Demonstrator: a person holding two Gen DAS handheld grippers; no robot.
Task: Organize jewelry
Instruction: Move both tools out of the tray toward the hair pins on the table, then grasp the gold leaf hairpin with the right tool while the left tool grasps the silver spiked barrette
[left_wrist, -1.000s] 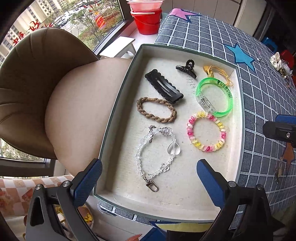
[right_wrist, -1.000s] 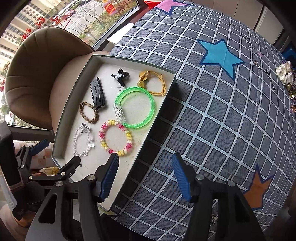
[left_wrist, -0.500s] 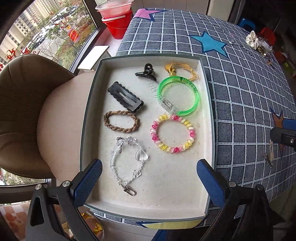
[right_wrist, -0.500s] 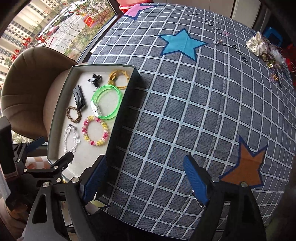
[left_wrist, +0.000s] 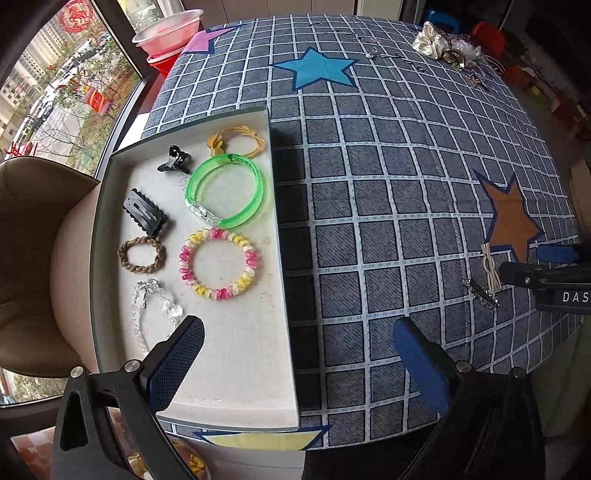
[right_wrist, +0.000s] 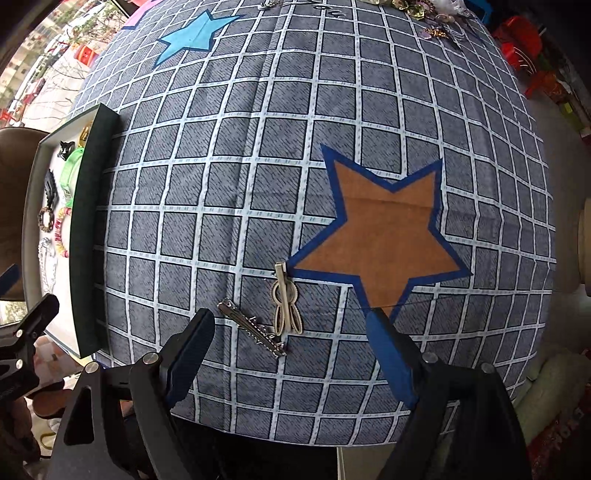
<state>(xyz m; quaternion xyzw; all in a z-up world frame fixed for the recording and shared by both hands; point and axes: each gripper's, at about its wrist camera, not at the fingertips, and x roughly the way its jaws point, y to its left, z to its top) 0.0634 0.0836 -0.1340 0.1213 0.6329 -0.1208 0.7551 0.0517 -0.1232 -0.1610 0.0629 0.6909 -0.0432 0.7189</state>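
Observation:
A white-lined tray (left_wrist: 236, 369) at the table's left edge holds a green bangle (left_wrist: 225, 194), a pink-and-yellow bead bracelet (left_wrist: 218, 264), a clear crystal bracelet (left_wrist: 155, 314), a brown braided band (left_wrist: 142, 253), black clips (left_wrist: 146, 212) and a yellow cord (left_wrist: 236, 142). My left gripper (left_wrist: 295, 347) is open and empty over the tray's right wall. My right gripper (right_wrist: 288, 339) is open, just above a silver bar clip (right_wrist: 251, 326) and a beige hair clip (right_wrist: 284, 299) lying on the cloth. Both clips also show in the left wrist view (left_wrist: 487, 273).
The table has a grey checked cloth with a blue star (left_wrist: 314, 68) and a brown star (right_wrist: 384, 229). A pile of more jewelry and a cream scrunchie (left_wrist: 436, 42) lies at the far edge. A beige chair (left_wrist: 44, 258) stands left of the tray.
Both grippers swung to the right. The left went from over the tray's middle to its right wall. The right went from the tray's edge to the two clips by the brown star.

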